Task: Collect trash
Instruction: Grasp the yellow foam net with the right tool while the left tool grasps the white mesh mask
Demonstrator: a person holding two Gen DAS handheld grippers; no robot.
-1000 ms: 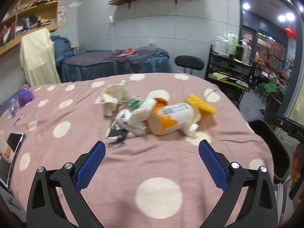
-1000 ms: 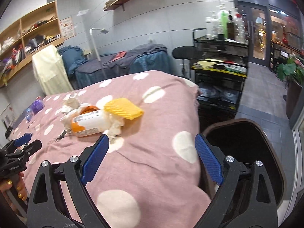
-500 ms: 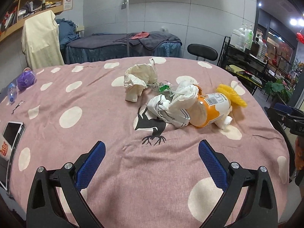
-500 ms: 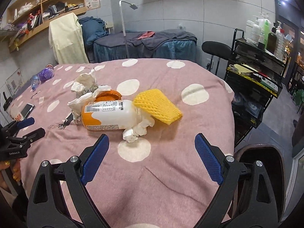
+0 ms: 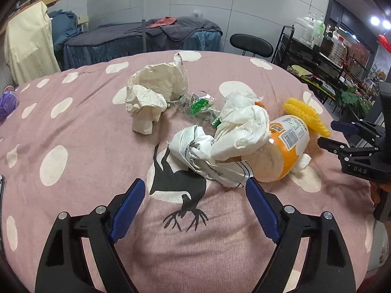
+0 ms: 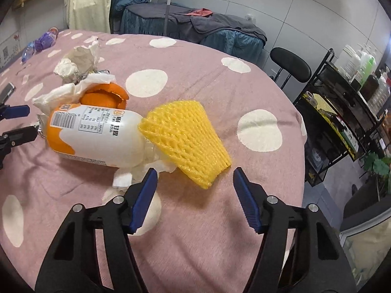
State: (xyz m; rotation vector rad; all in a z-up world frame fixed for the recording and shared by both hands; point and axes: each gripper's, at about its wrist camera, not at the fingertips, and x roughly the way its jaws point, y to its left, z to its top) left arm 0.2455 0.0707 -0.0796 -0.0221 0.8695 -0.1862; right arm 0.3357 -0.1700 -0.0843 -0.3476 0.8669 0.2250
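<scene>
Pink polka-dot cloth (image 5: 80, 131) under trash heap (image 5: 232, 136) — both grippers' jaws apart, closing, empty — blue-draped bed (image 6: 195, 29) behind.

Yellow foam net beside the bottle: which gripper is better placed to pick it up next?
Right. The right gripper faces the yellow foam net directly, jaws closing, nothing gripped yet. The left gripper faces the crumpled wrapper instead.

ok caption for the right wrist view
Right tongs closing toward a yellow foam net beside a tipped bottle.
</scene>
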